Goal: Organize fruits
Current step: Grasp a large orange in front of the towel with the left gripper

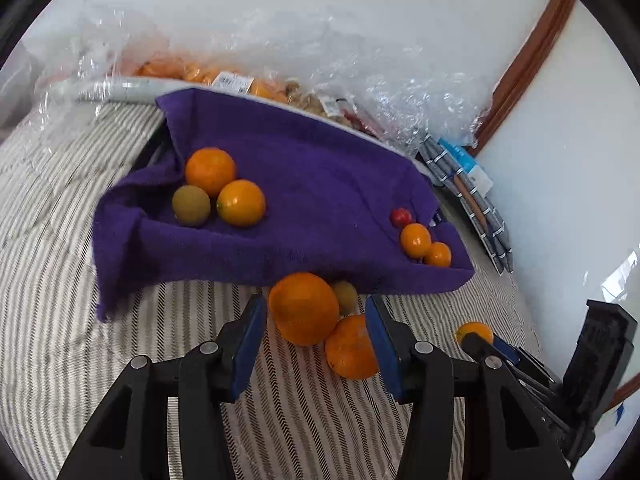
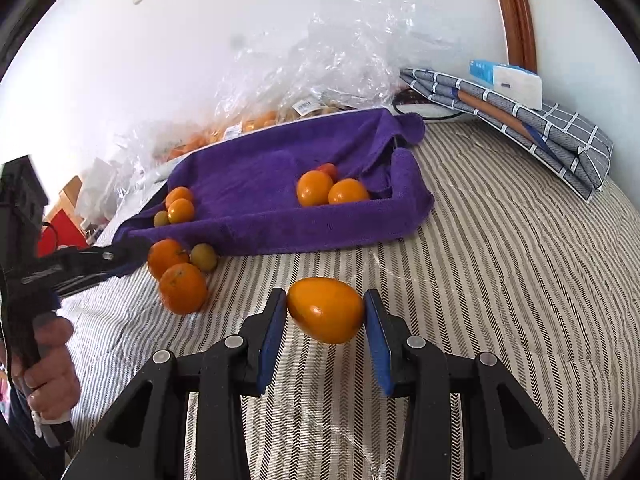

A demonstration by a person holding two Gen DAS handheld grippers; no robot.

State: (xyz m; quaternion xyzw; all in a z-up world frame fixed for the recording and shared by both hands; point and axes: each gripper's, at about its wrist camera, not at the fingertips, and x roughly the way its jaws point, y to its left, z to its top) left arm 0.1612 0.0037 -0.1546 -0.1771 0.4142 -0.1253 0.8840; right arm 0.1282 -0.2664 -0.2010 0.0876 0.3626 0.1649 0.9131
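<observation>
A purple towel-lined tray [image 1: 304,184] holds two oranges and a greenish fruit [image 1: 191,205] at its left, and a red tomato [image 1: 401,217] with two small oranges at its right. My left gripper [image 1: 316,330] is open around a large orange [image 1: 303,314] lying on the striped cover in front of the tray, with a second orange [image 1: 349,354] and a greenish fruit [image 1: 345,297] beside it. My right gripper [image 2: 325,316] is shut on an oval orange fruit [image 2: 325,309], held above the cover. The tray also shows in the right wrist view [image 2: 280,200].
Crinkled clear plastic bags [image 1: 320,64] with more fruit lie behind the tray against the white wall. Folded grey checked cloths [image 2: 520,120] with a white-blue pack on top sit at the right. The striped bed cover [image 2: 500,260] spreads all around.
</observation>
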